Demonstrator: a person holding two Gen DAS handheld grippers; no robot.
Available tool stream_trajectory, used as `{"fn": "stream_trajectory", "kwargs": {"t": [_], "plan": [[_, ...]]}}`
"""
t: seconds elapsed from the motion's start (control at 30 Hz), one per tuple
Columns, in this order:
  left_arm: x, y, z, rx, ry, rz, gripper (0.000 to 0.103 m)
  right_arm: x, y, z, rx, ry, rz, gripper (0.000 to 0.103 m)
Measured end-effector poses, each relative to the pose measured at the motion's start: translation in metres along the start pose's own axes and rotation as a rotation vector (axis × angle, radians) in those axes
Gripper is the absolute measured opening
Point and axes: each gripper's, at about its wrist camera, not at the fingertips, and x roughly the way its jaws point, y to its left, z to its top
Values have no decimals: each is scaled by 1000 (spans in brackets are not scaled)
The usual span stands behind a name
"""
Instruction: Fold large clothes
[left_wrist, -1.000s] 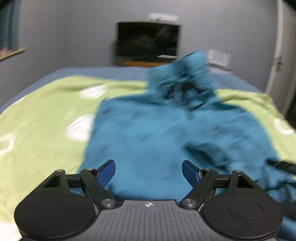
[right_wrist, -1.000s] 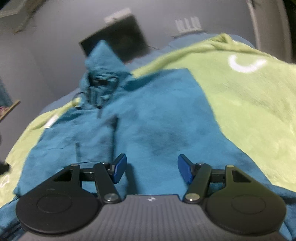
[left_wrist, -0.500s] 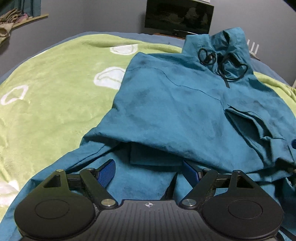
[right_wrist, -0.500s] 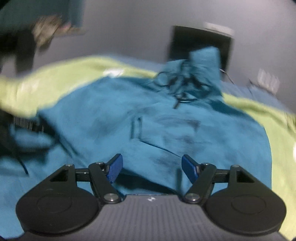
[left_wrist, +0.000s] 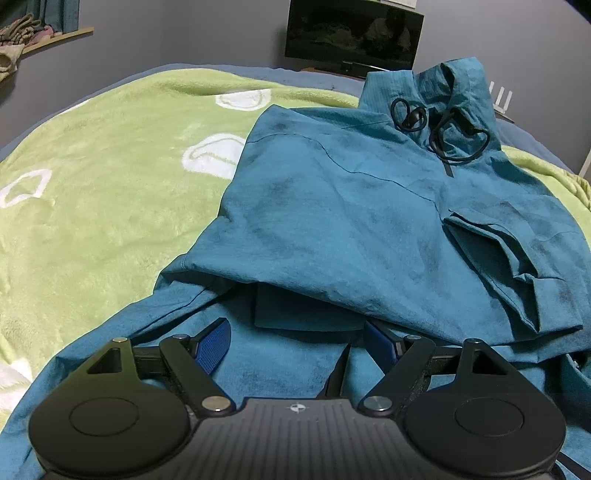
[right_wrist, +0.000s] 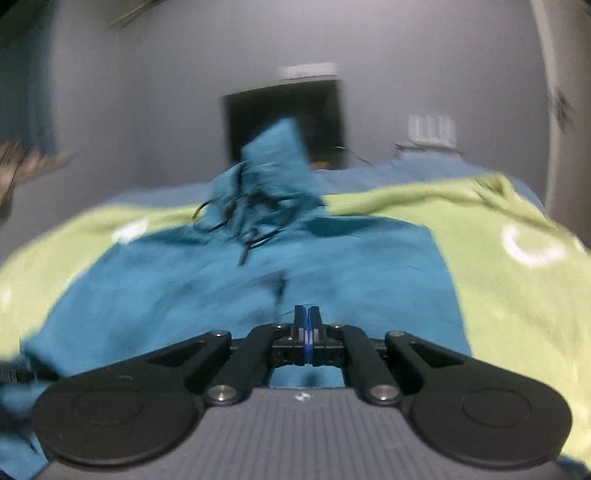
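A large teal hooded jacket (left_wrist: 351, 221) lies on a green blanket (left_wrist: 92, 203), hood and black drawcords at the far end, its sides folded over the middle. My left gripper (left_wrist: 295, 345) hangs open just above the jacket's near hem, by the edge of the folded flap, with nothing between its blue pads (left_wrist: 212, 349). In the blurred right wrist view the same jacket (right_wrist: 184, 295) spreads ahead. My right gripper (right_wrist: 306, 326) is low over its near part with the pads pressed together. I see no cloth between them.
The blanket (right_wrist: 517, 295) covers a bed with a blue sheet. A dark screen (left_wrist: 352, 37) stands against the grey wall beyond the hood. A white router (left_wrist: 500, 103) sits to its right, and a shelf with clutter (left_wrist: 22, 33) is at the far left.
The right gripper's jaws have closed from wide open to fully together, and its view swung across the jacket. The left gripper dropped toward the hem early on, then held still and open.
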Motion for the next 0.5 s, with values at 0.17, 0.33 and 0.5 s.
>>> {"fn": "stream_trajectory", "kwargs": {"t": [0.17,0.33,0.5], "plan": [[0,0,0,3,1,-1,81,6,44,-13,-232,75,199,9],[1,-1,0,3,2,-1,81,17,103,-45,-565,144,219,65],[1,0,0,8,9,-3,81,25,119,-64,-700,166,138,61]]}}
